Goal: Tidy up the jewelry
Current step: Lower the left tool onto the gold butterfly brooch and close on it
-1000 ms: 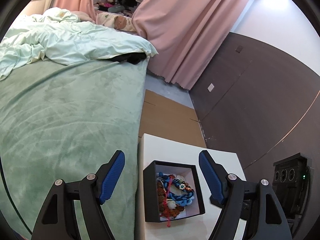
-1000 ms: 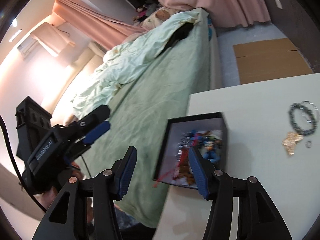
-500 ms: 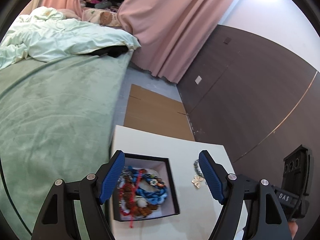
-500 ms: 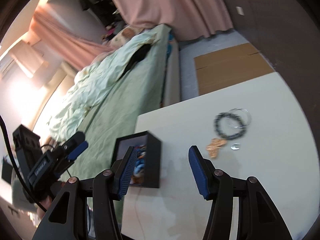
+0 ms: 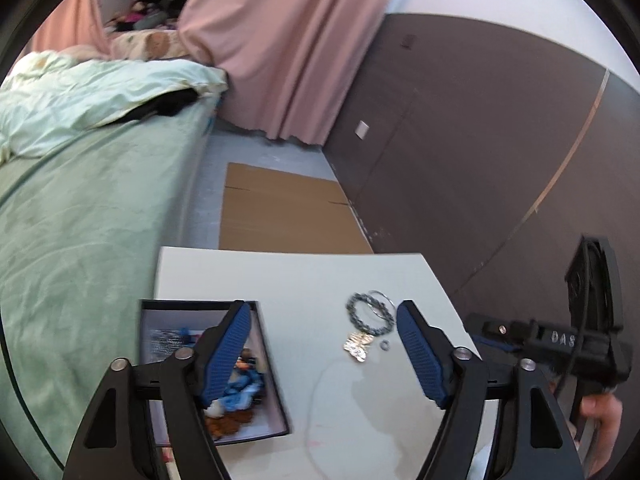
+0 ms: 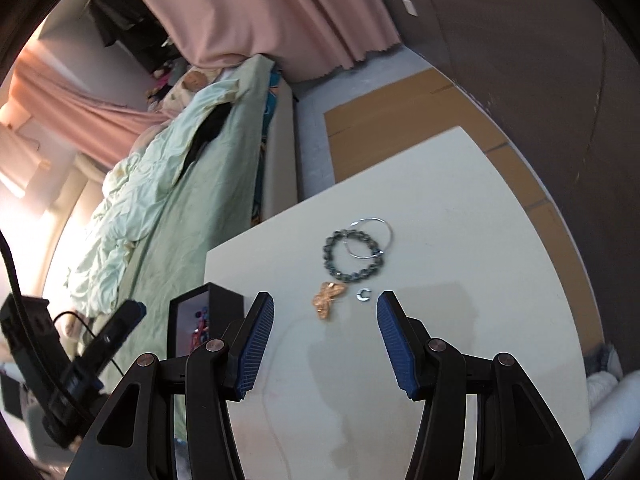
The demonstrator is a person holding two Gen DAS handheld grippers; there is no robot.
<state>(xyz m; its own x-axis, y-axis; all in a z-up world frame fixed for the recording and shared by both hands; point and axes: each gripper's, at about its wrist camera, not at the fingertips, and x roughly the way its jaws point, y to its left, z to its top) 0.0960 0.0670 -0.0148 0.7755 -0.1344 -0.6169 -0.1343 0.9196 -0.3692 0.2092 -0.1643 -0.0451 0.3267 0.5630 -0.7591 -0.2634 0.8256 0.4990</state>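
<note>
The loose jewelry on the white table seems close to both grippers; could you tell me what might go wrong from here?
1. The small silver open ring is tiny and flat, so the right gripper, empty and open, may slip off it or flick it away.
2. The thin silver hoop overlaps the dark green beaded bracelet; lifting one could drag the other.
3. The black jewelry box sits near the white table's edge, and the left gripper, jaws closing on nothing, could nudge it.

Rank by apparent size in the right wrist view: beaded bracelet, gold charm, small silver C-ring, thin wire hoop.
1. beaded bracelet, widest loop.
2. thin wire hoop, slightly smaller; it overlaps the bracelet and lies farther from the camera, so the gap is unsure.
3. gold charm.
4. small silver C-ring, clearly smallest.
</note>
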